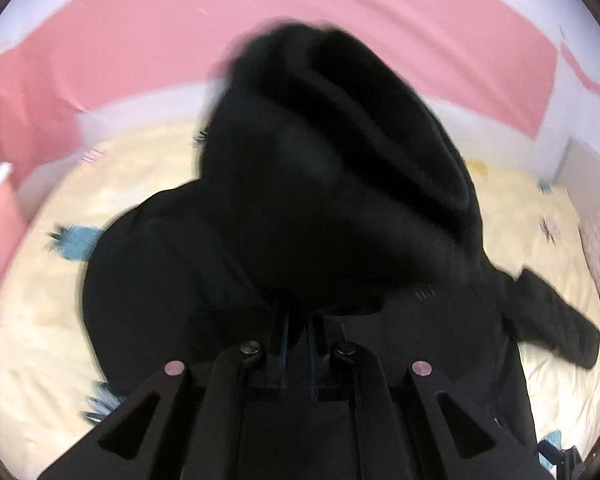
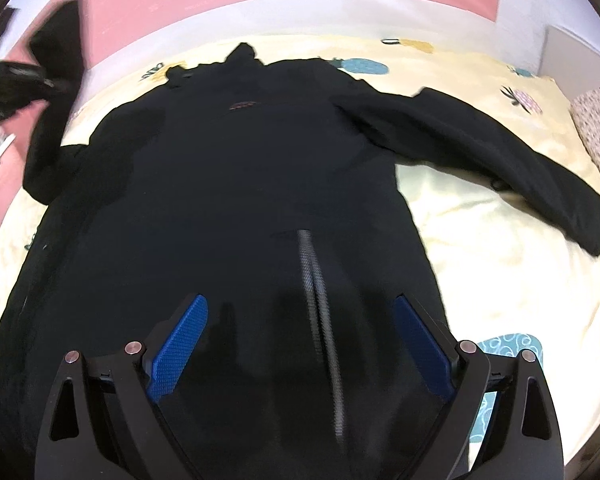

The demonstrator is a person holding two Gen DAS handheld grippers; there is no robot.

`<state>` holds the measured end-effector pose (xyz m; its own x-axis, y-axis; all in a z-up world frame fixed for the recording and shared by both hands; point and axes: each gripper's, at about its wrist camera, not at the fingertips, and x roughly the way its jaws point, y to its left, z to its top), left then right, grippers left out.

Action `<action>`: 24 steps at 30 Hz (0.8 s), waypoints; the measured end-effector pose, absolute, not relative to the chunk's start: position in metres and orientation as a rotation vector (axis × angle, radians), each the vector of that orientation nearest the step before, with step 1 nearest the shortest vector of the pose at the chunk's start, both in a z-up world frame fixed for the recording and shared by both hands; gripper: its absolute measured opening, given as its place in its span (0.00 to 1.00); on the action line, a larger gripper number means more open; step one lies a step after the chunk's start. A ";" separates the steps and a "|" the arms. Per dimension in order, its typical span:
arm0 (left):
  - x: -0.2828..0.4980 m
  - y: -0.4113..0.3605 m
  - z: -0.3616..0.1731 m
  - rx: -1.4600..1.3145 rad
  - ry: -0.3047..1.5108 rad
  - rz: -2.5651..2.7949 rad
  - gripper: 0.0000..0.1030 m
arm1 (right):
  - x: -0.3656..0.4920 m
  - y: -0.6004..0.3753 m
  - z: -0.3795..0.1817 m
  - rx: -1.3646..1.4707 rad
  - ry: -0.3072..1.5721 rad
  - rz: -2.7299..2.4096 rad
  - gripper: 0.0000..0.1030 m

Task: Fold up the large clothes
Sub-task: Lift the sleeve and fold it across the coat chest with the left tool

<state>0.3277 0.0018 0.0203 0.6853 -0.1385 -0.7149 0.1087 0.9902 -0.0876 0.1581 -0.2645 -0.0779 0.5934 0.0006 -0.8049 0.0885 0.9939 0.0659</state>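
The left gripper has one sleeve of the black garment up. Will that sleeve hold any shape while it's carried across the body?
Probably not. The sleeve droops in soft folds from the left gripper, so expect it floppy. The black garment looks thick, likely weighty, so it may drag. The right gripper, jaws open, holds nothing.

The large plain black fabric garment [image 2: 228,184] bears a small reddish mark on its chest. The pale yellow bedsheet [image 2: 480,264] is printed with teal and pink pineapples. The wall [image 1: 180,40] shows pink and white. The right gripper's textured finger pads [image 2: 180,344] are bright blue.
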 end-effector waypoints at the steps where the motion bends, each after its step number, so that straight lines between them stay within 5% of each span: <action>1: 0.333 -0.009 0.008 -0.032 0.829 -0.156 0.08 | 0.158 -0.269 -0.079 0.109 0.936 -0.056 0.91; 7: 0.346 -0.055 -0.050 0.016 0.964 -0.231 0.10 | 0.155 -0.285 -0.086 0.125 0.948 -0.077 0.91; 14: 0.313 -0.060 -0.033 0.008 0.937 -0.229 0.15 | 0.155 -0.286 -0.084 0.141 0.934 -0.071 0.91; 18: 0.298 -0.047 -0.024 -0.003 0.894 -0.219 0.50 | 0.157 -0.278 -0.076 0.144 0.917 -0.050 0.91; 24: 0.284 -0.023 0.004 -0.028 0.798 -0.213 0.63 | 0.174 -0.260 -0.063 0.144 0.898 0.006 0.91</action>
